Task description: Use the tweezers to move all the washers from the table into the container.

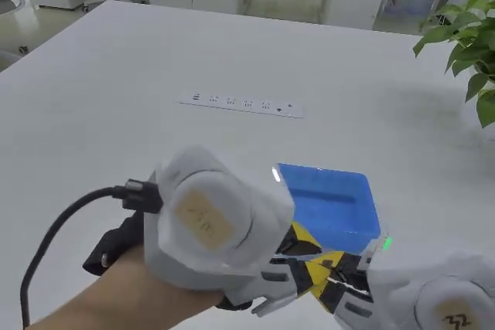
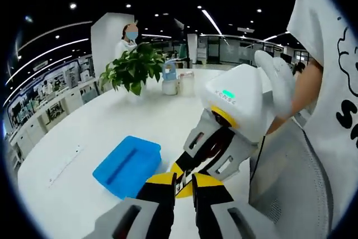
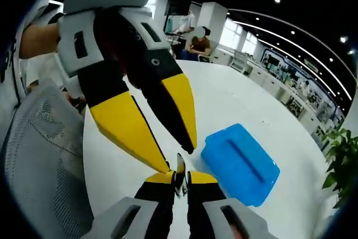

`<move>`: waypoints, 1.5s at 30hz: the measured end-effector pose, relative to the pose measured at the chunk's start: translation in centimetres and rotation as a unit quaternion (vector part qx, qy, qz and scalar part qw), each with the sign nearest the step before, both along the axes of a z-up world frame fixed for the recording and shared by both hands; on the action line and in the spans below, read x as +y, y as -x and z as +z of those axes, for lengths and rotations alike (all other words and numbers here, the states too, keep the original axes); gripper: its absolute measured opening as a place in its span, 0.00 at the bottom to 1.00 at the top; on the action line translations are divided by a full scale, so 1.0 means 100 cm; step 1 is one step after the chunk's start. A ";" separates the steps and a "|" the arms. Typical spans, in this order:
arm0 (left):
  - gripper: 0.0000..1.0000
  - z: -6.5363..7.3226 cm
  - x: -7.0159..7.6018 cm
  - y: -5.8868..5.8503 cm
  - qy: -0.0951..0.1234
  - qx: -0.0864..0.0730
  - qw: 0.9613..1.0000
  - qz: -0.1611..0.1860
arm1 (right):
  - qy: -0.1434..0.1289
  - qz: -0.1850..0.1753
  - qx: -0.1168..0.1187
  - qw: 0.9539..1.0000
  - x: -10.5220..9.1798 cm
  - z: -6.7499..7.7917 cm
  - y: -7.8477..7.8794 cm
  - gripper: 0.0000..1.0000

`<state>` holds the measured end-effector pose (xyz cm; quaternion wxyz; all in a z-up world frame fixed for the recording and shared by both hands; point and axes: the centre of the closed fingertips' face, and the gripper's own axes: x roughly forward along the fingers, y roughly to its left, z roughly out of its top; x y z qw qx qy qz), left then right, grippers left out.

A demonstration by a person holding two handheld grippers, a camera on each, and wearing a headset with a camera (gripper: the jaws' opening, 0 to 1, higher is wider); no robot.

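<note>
Right tongs (image 3: 180,181) pinching tweezers (image 3: 180,166), left tongs (image 2: 178,183) with closure unclear, blue container (image 1: 329,199), white table (image 1: 232,52), office

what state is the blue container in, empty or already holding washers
Looks empty: the head view shows a bare floor in the blue container, no washers seen, though tiny ones might not resolve.

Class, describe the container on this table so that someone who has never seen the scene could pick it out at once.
Start with the big white table. On its near right part, in front of the flat white power strip, sits the container. It is a shallow rectangular tray, and the one bright blue thing on the tabletop.
</note>
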<state>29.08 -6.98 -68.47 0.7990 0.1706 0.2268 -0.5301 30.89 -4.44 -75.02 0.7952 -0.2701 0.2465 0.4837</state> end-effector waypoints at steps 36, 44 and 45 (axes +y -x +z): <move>0.00 -0.122 0.018 -0.011 -0.122 0.043 0.988 -0.086 | -0.016 -0.129 0.069 0.989 -0.058 -0.029 0.021 0.29; 0.01 -0.125 0.019 -0.014 -0.111 0.044 0.992 -0.048 | -0.060 -0.200 0.100 0.973 -0.080 -0.018 0.022 0.40; 0.07 -0.126 0.021 -0.015 -0.115 0.045 0.992 -0.036 | -0.064 -0.208 0.101 0.971 -0.082 -0.018 0.022 0.41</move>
